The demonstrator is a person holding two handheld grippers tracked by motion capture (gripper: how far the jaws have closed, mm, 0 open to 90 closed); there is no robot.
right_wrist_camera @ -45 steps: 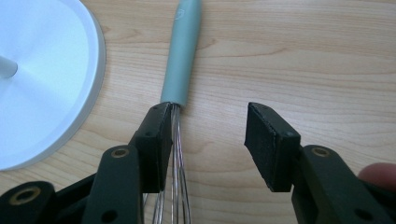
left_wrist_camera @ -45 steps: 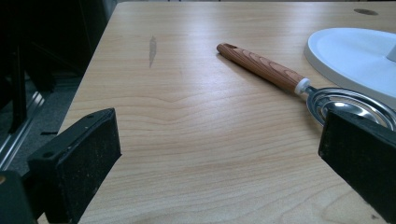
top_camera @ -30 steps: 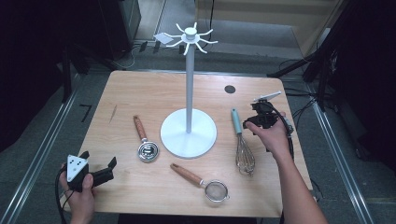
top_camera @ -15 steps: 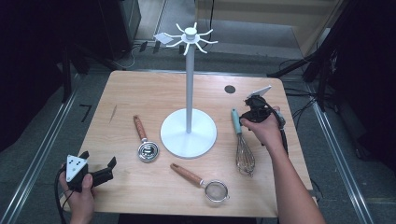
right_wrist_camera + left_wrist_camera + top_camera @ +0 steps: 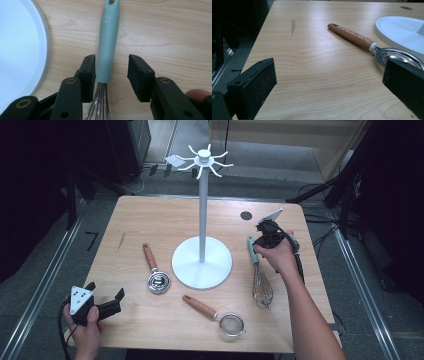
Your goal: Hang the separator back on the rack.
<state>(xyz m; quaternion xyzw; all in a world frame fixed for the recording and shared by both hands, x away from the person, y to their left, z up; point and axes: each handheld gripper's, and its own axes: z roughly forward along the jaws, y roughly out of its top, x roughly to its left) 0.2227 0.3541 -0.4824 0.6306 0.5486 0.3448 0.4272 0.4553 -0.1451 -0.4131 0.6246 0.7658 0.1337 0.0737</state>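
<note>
- The whisk (image 5: 260, 272) lies flat on the pale wooden worktop (image 5: 150, 222), right of centre in the high view, just beside the round white base of the stand (image 5: 202, 262).
- Its handle is a smooth, matt, grey-green bar, slightly tapered, with a hanging hole at the end and a small embossed emblem below it; thin bright steel wires bulge out of the other end.
- In the high view its long axis runs nearly up and down the frame: handle toward the top, wire balloon toward the bottom.
- The right gripper (image 5: 111, 72) is down over the lower part of the handle, its jaws moderately apart with the handle between them. The left pad looks to be against the handle and the right one stands clear, so there is no clamp.
- The left gripper (image 5: 329, 87) rests at the lower left of the high view, jaws spread wide with nothing between them.
- A coiled steel tool with a wooden handle (image 5: 155, 270) lies left of the stand.
- A small mesh strainer (image 5: 217, 315), also wooden-handled, lies at the bottom centre.
</note>
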